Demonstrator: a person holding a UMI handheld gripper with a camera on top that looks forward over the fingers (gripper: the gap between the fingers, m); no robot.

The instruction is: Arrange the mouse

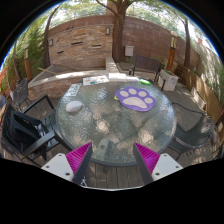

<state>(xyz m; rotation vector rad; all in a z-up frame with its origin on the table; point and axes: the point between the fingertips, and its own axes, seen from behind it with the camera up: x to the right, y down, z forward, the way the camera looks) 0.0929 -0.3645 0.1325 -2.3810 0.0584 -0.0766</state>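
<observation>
A grey computer mouse (74, 106) lies on a round glass patio table (105, 135), at its far left. A round purple mouse pad with a white paw print (135, 97) lies at the table's far side, to the right of the mouse. My gripper (113, 154) is above the table's near edge, well short of both. Its two magenta-padded fingers (79, 157) stand wide apart with nothing between them.
Dark metal chairs (25, 125) stand to the left of the table, and another chair (196, 125) to the right. A low table (98, 79) and a stone wall (85, 45) lie beyond. A tree trunk (123, 25) rises behind. Wooden decking lies underfoot.
</observation>
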